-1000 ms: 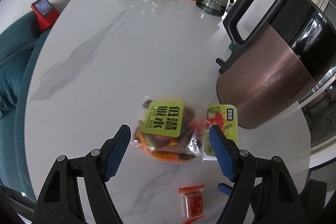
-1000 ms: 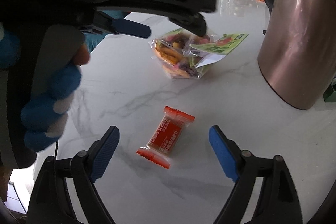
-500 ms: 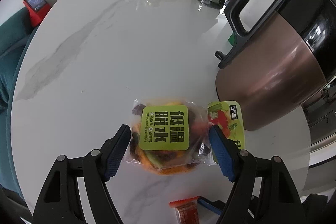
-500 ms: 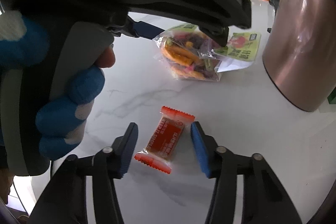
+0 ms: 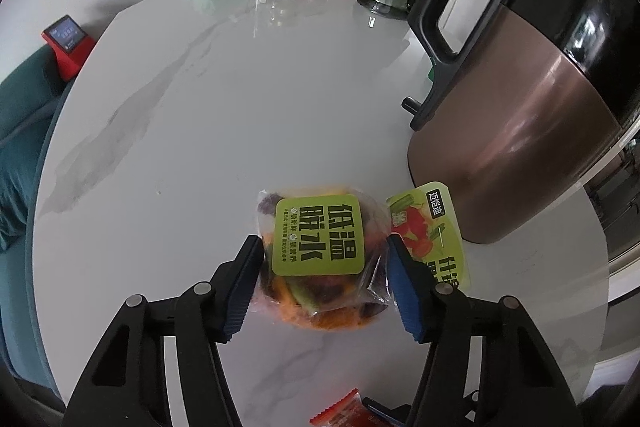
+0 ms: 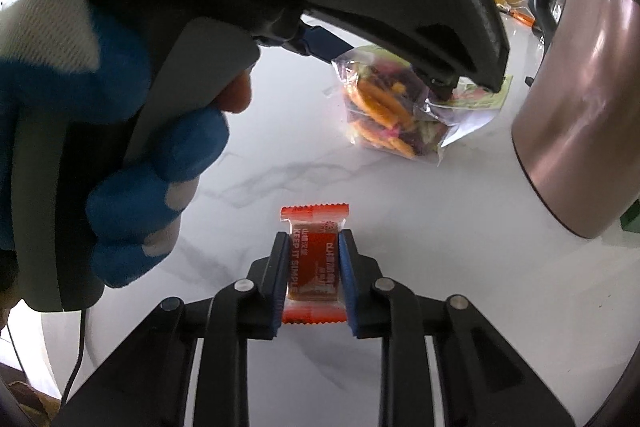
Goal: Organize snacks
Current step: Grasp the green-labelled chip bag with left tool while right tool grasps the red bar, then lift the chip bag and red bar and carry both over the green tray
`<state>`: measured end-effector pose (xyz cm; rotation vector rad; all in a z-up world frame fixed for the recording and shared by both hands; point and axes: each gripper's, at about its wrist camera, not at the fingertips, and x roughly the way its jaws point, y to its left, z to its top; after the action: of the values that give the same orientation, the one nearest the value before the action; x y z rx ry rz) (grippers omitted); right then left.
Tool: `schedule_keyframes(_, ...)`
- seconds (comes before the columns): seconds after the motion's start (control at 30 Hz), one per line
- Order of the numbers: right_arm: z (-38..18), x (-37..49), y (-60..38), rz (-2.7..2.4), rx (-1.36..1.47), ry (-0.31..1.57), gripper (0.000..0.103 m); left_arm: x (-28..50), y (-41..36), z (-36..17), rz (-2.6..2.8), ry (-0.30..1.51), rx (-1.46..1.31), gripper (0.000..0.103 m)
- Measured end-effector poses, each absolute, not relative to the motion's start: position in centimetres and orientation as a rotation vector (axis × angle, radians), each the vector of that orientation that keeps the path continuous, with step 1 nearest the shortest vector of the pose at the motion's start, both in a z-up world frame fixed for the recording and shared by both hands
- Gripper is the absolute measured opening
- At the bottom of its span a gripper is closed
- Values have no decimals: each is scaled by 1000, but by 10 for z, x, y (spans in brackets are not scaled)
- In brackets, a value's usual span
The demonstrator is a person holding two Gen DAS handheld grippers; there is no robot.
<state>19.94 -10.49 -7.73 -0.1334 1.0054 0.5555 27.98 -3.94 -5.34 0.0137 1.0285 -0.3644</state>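
A copper-coloured kettle (image 5: 520, 131) stands on the marble table (image 5: 224, 115), ahead and to the right of both pairs of fingers. The left gripper (image 5: 326, 279) is spread wide around the clear bag of dried vegetable crisps (image 5: 320, 259): the bag lies between its blue pads, the left pad at the bag's edge, the right pad just beside it, not clamped. A green-labelled packet (image 5: 432, 227) lies just outside the right pad. The right gripper (image 6: 314, 277) is closed on the small red snack bar (image 6: 314, 263), pads pressing its two long sides; the bar's long axis runs straight ahead along the fingers, one crimped end past the fingertips.
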Motion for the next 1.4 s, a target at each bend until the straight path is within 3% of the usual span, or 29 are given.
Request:
schedule_keyframes(0.63, -53, 169, -108, 622, -56, 971, 31, 273, -35, -49, -347, 1015, -9, 44)
schedule_keyframes(0.9, -55, 196, -145, 632, -43, 966, 31, 268, -37, -47, -323, 1004, -3, 40)
schedule_keyframes(1.4, -50, 198, -157, 656, -33, 954, 31, 259, -36, -42, -269, 998, 8, 38)
